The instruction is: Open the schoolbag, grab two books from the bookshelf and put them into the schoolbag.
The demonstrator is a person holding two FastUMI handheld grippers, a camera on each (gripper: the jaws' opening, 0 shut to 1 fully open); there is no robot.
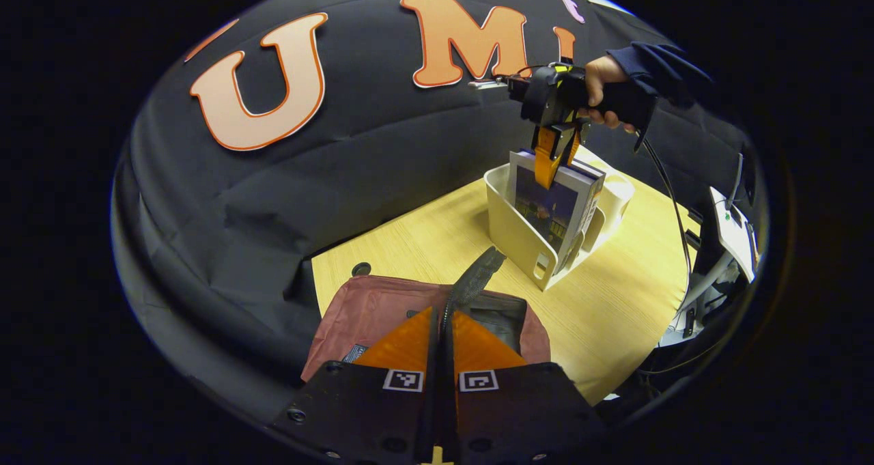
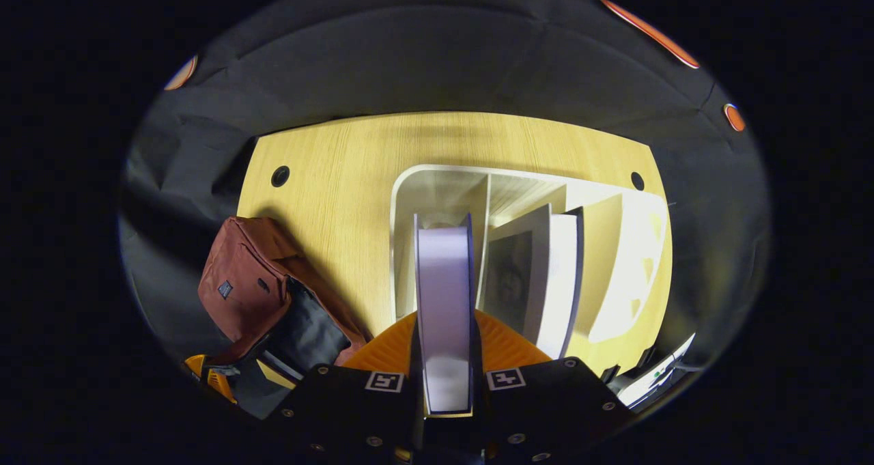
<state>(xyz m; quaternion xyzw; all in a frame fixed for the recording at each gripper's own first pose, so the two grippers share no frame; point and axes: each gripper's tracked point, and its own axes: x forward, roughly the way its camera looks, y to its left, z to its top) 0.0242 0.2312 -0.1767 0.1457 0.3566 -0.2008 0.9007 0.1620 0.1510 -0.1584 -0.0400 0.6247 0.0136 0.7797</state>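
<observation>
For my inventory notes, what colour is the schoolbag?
Reddish brown schoolbag with a dark lining, best in the right gripper view.

Schoolbag patch [image 2: 224, 289]: too small to read.
Book cover [image 1: 546, 212]: print blurred, unreadable.
Tongs' square markers [image 2: 384, 382]: patterns, no words.

At the bottom centre of the frame, the left gripper [image 1: 444, 328] is pinching the dark strap [image 1: 474, 279] of the reddish schoolbag [image 1: 372, 308], which is lying on the wooden table [image 1: 614, 315]. In the upper right, a hand [image 1: 601, 86] is holding the right gripper [image 1: 556, 158], closing on a book [image 1: 556, 209] standing in the white bookshelf [image 1: 515, 236].
</observation>
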